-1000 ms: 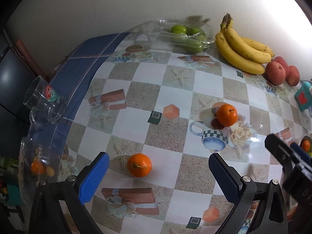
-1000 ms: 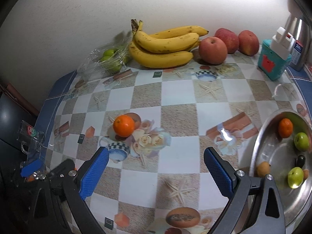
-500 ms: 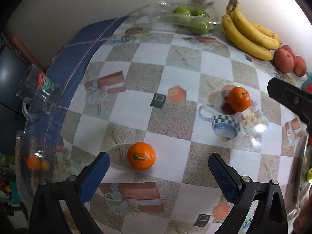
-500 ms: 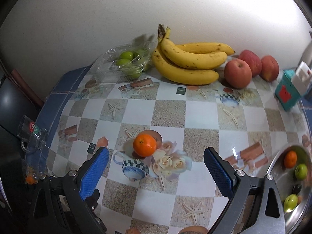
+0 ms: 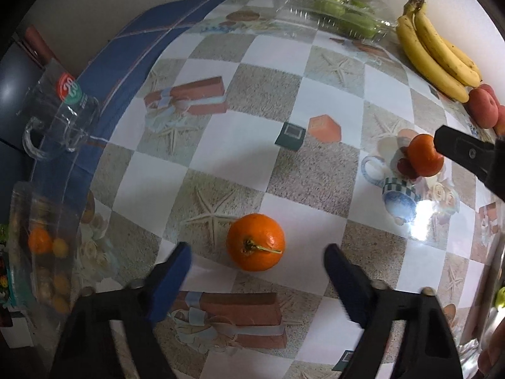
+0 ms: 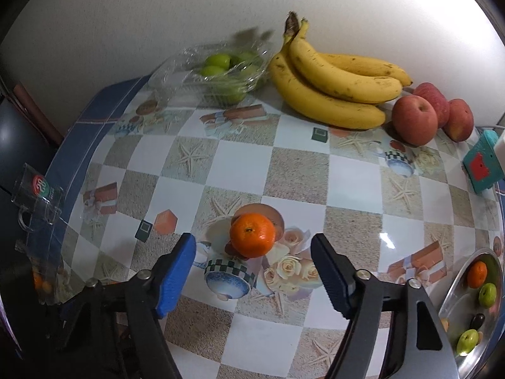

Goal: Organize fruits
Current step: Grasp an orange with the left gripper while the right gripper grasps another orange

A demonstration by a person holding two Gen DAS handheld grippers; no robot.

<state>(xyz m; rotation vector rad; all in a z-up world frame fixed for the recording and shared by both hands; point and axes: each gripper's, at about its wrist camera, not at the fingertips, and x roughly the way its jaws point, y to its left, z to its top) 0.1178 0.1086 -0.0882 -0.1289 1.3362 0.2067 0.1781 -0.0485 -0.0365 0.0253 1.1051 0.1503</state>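
Observation:
An orange with a short stalk (image 5: 255, 242) lies on the checked tablecloth. My left gripper (image 5: 256, 260) points down at it; its jaws are closing, the orange sits just ahead between the blue pads, and neither pad touches it. A second orange (image 6: 252, 235) rests on the printed teacup pattern. My right gripper (image 6: 254, 248) straddles it with jaws closing and a gap on each side. The left wrist view also shows this second orange (image 5: 424, 159) beside a black finger of the right gripper.
Bananas (image 6: 334, 85), red apples (image 6: 415, 120) and a clear box of green fruits (image 6: 221, 72) line the wall. A steel plate (image 6: 454, 293) holding several small fruits sits at the right. A glass mug (image 6: 38, 195) stands at the left edge, a teal box (image 6: 481, 164) far right.
Both grippers' jaws have narrowed. The left gripper has come down closer over the stalked orange. The right gripper has swung left across the table until the other orange lies between its fingers.

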